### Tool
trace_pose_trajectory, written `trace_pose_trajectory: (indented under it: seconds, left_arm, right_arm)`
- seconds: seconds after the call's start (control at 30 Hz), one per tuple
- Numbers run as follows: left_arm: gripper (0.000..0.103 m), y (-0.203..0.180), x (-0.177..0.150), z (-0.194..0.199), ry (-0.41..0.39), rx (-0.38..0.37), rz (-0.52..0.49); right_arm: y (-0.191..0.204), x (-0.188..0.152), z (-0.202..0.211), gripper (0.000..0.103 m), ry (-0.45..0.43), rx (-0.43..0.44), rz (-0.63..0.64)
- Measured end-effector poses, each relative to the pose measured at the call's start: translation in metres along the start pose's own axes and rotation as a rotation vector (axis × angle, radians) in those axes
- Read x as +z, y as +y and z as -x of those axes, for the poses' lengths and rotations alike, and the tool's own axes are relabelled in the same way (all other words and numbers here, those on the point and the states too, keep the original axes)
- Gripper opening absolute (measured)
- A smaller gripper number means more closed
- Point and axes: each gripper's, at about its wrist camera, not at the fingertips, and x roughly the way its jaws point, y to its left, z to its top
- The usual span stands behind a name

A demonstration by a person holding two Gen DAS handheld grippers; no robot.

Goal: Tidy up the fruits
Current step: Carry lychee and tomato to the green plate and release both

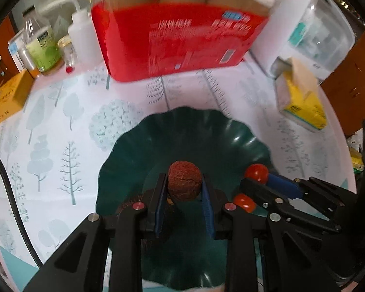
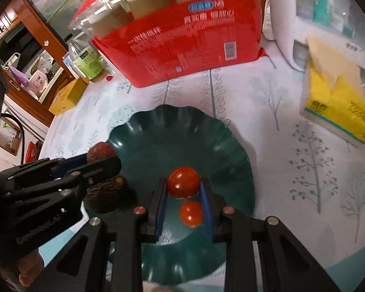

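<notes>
A dark green scalloped plate (image 1: 182, 131) (image 2: 182, 126) sits on the tree-patterned tablecloth. My left gripper (image 1: 184, 188) is shut on a rough brown round fruit (image 1: 184, 182) above the plate; it also shows in the right wrist view (image 2: 101, 153). A second brown fruit (image 2: 109, 194) lies on the plate's left side. My right gripper (image 2: 183, 185) is shut on a red tomato (image 2: 183, 182) (image 1: 256, 172) over the plate. Another small red tomato (image 2: 191, 213) (image 1: 244, 202) lies on the plate below it.
A big red package of paper cups (image 1: 177, 36) (image 2: 182, 36) stands behind the plate. A yellow tissue pack (image 1: 301, 97) (image 2: 335, 99) lies at the right. Bottles (image 1: 45, 46), a yellow box (image 1: 7, 97) and a clear container (image 1: 326, 31) line the table's far edge.
</notes>
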Motion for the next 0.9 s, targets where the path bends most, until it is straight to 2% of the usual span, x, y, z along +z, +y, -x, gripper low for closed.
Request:
trace_pose_trajectory:
  seconds: [0.1,0.53,0.6,0.67,0.73,0.8,0.9]
  left_arm:
    - [0.026,0.005,-0.001,-0.018,0.023,-0.003,0.009]
    - [0.028,0.011,0.000,-0.035,0.023,0.027,-0.001]
    - [0.033,0.014,0.000,-0.035,0.024,0.024,0.008]
    - [0.058,0.016,0.000,-0.033,0.020,0.003,0.024]
    - [0.070,0.016,-0.001,-0.029,0.002,0.005,0.027]
    - [0.074,0.014,-0.003,-0.025,-0.016,0.012,0.016]
    - [0.077,0.012,-0.005,-0.019,-0.025,0.017,0.004]
  right_arm:
    - [-0.001,0.000,-0.011,0.027,-0.009,-0.010,0.018]
    - [0.004,-0.001,-0.035,0.028,-0.043,-0.034,0.086]
    - [0.004,-0.001,-0.037,0.028,-0.040,-0.029,0.085]
    - [0.004,-0.002,-0.040,0.030,-0.038,-0.030,0.084]
    - [0.003,-0.004,-0.040,0.036,-0.041,-0.029,0.081]
    - [0.003,-0.006,-0.036,0.041,-0.055,-0.018,0.077]
    - [0.005,-0.007,-0.031,0.042,-0.069,-0.020,0.084]
